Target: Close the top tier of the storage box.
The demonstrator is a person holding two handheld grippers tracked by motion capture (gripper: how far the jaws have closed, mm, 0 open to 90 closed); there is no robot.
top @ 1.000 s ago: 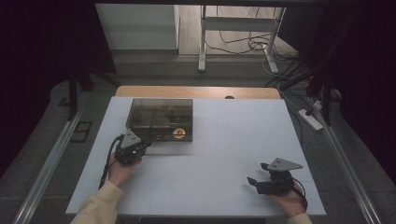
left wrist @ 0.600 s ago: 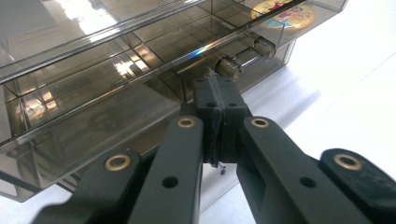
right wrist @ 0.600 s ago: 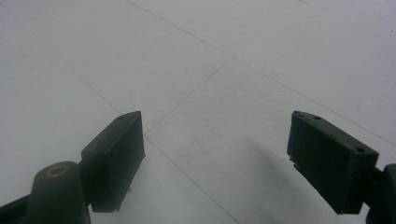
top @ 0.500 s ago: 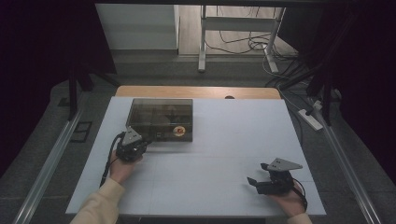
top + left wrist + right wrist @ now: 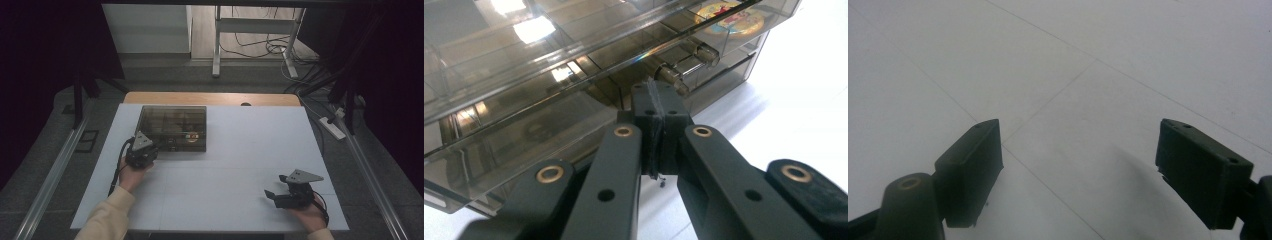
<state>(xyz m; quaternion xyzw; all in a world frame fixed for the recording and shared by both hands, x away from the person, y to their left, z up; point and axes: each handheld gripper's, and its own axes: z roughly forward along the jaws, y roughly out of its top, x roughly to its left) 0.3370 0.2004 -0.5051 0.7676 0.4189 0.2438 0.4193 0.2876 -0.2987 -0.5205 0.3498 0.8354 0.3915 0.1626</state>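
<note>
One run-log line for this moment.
left gripper: shut, tips at smoky organizer box latch | right gripper: open, empty, over white table

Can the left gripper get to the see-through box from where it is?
Probably yes. The left gripper, its fingers pressed shut, sits right at the front edge of the see-through box, by the latch, with nothing in between.
</note>
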